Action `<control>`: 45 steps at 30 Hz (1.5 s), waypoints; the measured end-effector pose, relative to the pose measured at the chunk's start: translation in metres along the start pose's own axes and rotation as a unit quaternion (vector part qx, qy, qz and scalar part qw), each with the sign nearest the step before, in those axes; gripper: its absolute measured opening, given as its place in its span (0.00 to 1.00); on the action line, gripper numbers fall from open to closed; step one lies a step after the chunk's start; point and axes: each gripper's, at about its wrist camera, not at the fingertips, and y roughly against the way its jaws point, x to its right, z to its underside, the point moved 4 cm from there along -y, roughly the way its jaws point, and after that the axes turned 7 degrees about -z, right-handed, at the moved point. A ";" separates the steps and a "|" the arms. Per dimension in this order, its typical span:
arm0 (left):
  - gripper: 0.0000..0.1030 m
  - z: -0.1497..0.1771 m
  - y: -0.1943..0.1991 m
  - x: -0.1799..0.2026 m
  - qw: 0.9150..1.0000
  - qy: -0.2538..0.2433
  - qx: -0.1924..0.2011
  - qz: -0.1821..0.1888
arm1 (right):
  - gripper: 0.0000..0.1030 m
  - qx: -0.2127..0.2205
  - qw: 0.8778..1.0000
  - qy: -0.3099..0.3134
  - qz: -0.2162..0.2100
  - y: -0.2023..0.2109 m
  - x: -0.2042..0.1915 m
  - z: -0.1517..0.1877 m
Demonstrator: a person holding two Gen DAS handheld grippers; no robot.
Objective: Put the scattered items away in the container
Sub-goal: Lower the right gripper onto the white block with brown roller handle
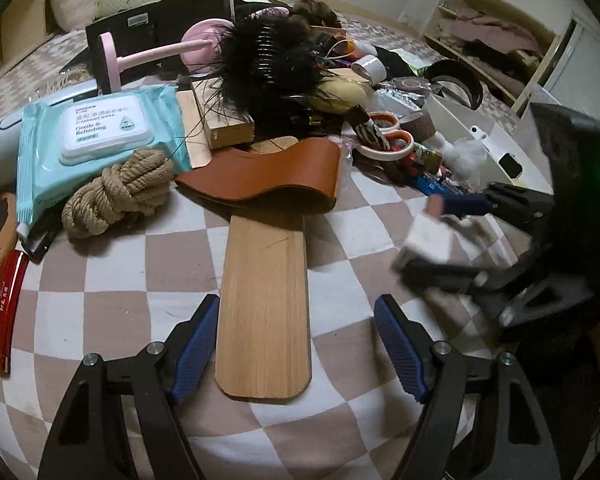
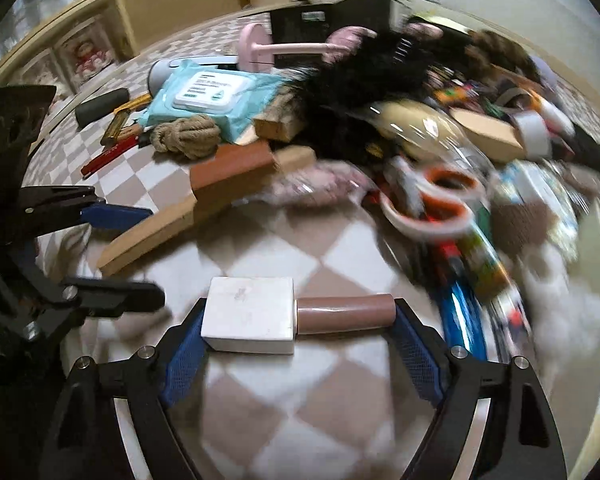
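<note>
A checkered cloth (image 1: 112, 264) covers the surface; open wooden shelving (image 1: 496, 28) stands against pale walls

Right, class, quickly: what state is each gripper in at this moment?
Left gripper: open, empty, astride the wooden paddle.
Right gripper: shut on a white block with a brown cylinder, held end to end.

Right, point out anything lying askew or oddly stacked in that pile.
The long wooden paddle sticks out of the heap with the brown leather piece draped crookedly over it. A black feathery item sprawls across a wooden block. The wet wipes pack leans tilted over the rope bundle.
</note>
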 end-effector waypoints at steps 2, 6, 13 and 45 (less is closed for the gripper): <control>0.63 -0.001 0.001 0.001 1.000 -0.003 0.003 -0.005 | 0.84 0.016 0.999 -0.037 0.002 0.011 0.013 0.000; 0.52 0.000 0.004 0.008 1.000 -0.016 0.006 0.013 | 0.84 0.050 0.993 -0.104 -0.018 0.023 0.035 0.002; 0.52 0.007 0.006 0.040 0.996 -0.071 0.004 0.055 | 0.84 0.061 0.989 -0.129 -0.029 0.025 0.039 0.002; 0.60 0.012 0.002 0.061 0.994 -0.111 0.023 0.008 | 0.98 -0.002 0.996 -0.091 -0.025 -0.001 0.026 0.010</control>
